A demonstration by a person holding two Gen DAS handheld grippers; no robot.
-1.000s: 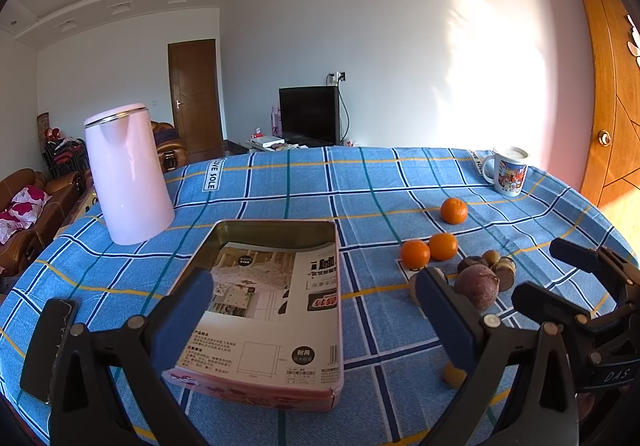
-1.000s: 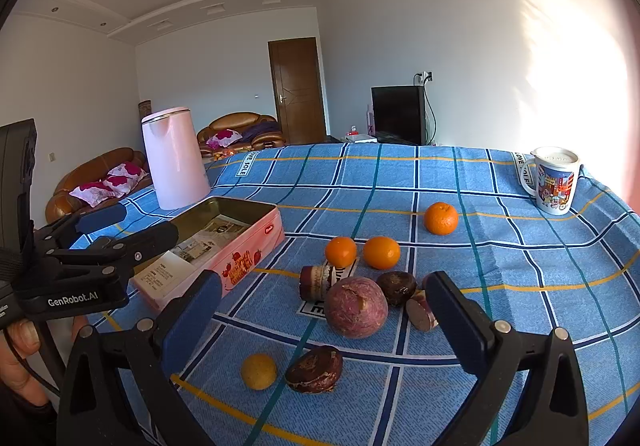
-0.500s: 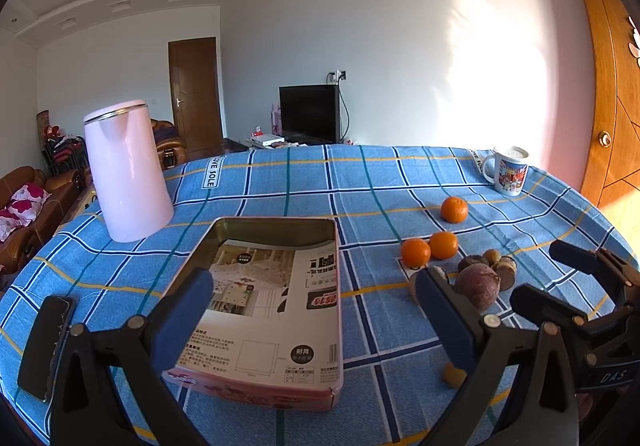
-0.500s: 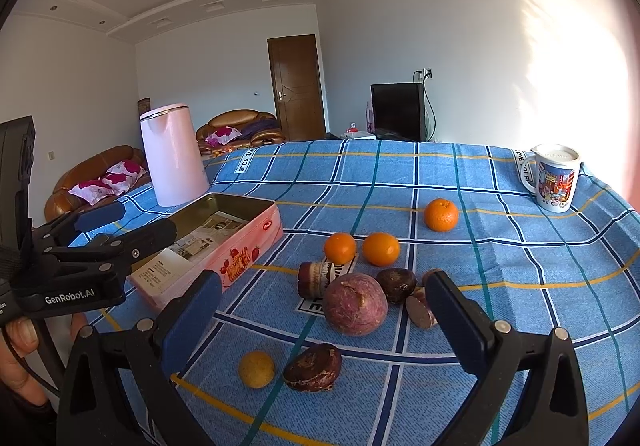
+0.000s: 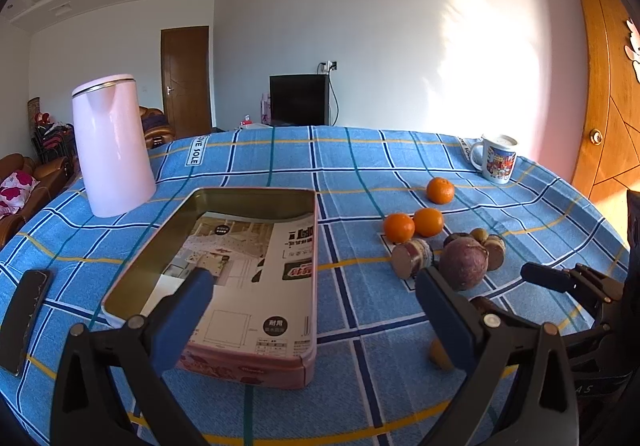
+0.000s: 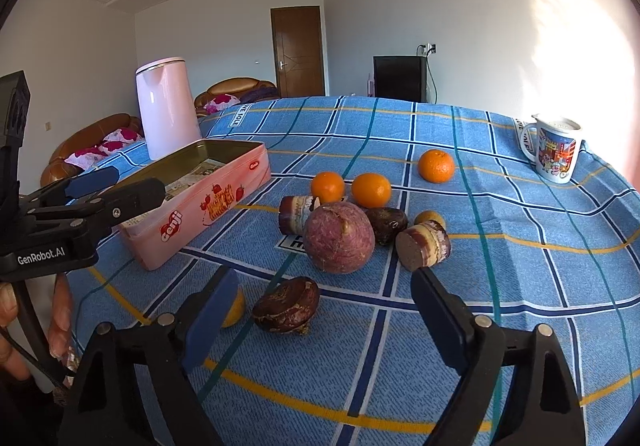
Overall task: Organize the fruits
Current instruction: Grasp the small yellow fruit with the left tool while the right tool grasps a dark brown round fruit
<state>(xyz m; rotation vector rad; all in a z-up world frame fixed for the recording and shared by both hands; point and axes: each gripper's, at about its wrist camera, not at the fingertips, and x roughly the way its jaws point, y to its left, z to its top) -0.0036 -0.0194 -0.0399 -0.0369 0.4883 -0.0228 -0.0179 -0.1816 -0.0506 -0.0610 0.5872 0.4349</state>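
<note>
An open pink tin (image 5: 240, 266) (image 6: 200, 198) with printed paper inside lies on the blue checked tablecloth. Right of it lie three oranges (image 5: 428, 222) (image 6: 371, 190), a round purple fruit (image 5: 463, 263) (image 6: 339, 238), two cut brown pieces (image 6: 423, 245), a dark brown fruit (image 6: 286, 305) and a small yellow fruit (image 6: 236, 306). My left gripper (image 5: 316, 306) is open and empty over the tin's near end. My right gripper (image 6: 324, 318) is open and empty, with the dark brown fruit between its fingers' line of sight.
A pink kettle (image 5: 112, 146) (image 6: 168, 110) stands behind the tin. A printed mug (image 5: 498, 158) (image 6: 556, 154) stands at the far right. A dark phone (image 5: 22, 314) lies at the table's left edge. A wooden door (image 5: 604, 86) is at right.
Both grippers have moved forward and lower toward the table. The fruits and tin now look nearer. Nothing on the table has moved.
</note>
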